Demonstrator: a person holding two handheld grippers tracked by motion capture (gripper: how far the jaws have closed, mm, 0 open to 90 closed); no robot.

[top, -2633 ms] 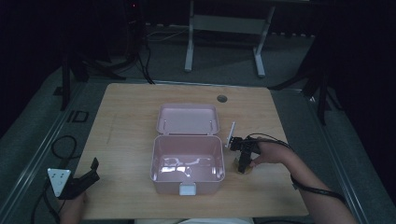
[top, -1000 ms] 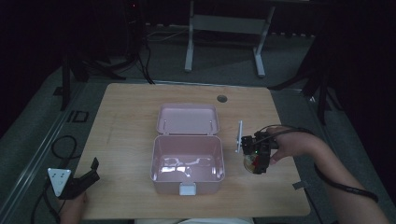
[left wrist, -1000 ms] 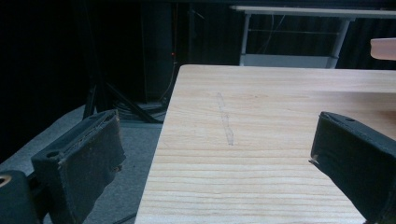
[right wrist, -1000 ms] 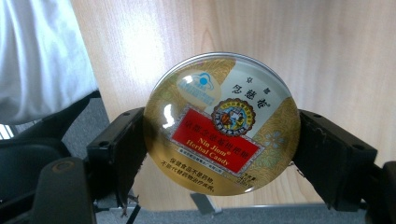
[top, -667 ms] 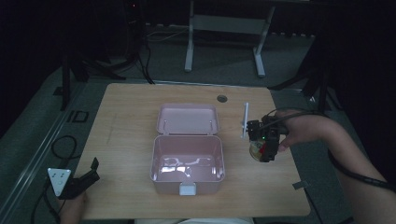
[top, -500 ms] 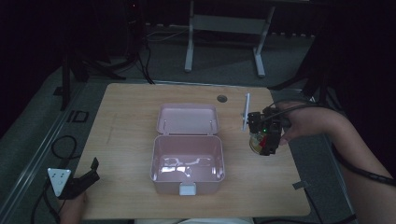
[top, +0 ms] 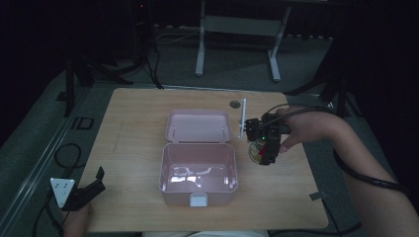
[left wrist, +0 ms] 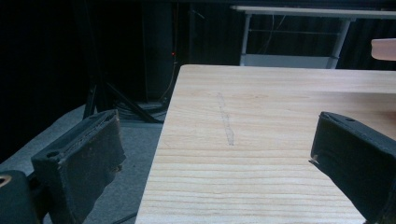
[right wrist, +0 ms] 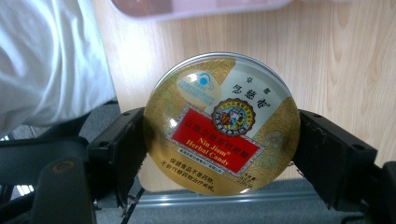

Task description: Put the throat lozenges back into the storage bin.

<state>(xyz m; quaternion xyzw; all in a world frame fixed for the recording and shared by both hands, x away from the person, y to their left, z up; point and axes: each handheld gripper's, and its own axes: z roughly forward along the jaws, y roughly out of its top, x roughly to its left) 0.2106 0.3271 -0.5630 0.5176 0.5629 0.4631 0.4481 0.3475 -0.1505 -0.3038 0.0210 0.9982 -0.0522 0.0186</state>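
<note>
High view: the wooden table is the largest item and carries everything else. At its centre stands a pink box with its hinged lid folded back flat toward 12 o'clock, so the cavity faces up and is open to loading from above. The interior looks empty apart from light reflections.

At 3 o'clock from the box, well above the table surface, the person's right hand holds the right gripper. A cable trails from it back along the forearm. A white stick-like part rises beside the gripper; its function cannot be determined.

Right gripper view: the jaws are clamped on a round candy tin, one pad at the tin's 9 o'clock edge and one at its 3 o'clock edge. Gripping across the rim leaves the printed lid, marked "Nin Jiom Herbal Candy", facing the camera and keeps the flat tin from slipping. Judged from the open box just beside it, the tin is probably meant to go into the cavity; this is an inference only.

At 7 o'clock of the table, near its edge, the left gripper rests low and idle, well apart from the box. Left gripper view: its jaws stand wide apart with bare tabletop between them, holding nothing.
</note>
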